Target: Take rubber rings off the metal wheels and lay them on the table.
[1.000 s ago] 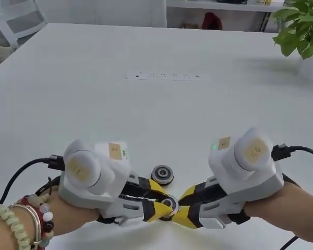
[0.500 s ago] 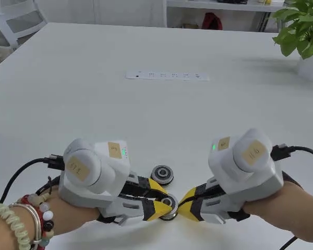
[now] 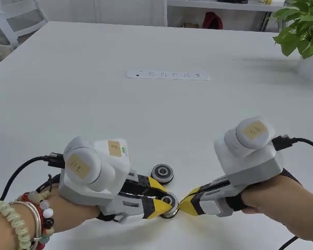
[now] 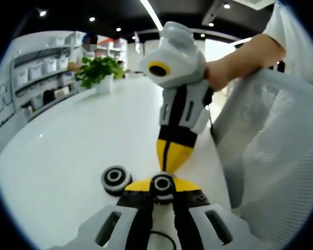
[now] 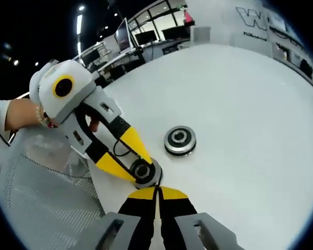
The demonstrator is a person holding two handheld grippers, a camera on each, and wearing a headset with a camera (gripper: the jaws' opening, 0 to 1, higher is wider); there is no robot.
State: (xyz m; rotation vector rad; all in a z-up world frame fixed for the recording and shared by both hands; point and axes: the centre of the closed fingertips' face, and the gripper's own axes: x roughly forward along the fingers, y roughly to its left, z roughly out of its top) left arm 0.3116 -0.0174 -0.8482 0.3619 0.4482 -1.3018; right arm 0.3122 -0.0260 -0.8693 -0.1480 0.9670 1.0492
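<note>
Wheel [image 3: 170, 202] clamped in left gripper [image 4: 162, 187]; right gripper [image 5: 157, 190], jaws closed, has tilted upward

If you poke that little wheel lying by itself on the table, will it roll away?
Probably not: the loose wheel lies flat on the table, so a poke would likely slide it, and its dark rubber rim may drag. Stood on edge, it probably would roll. It looks metal, so likely heavy for its size.
</note>
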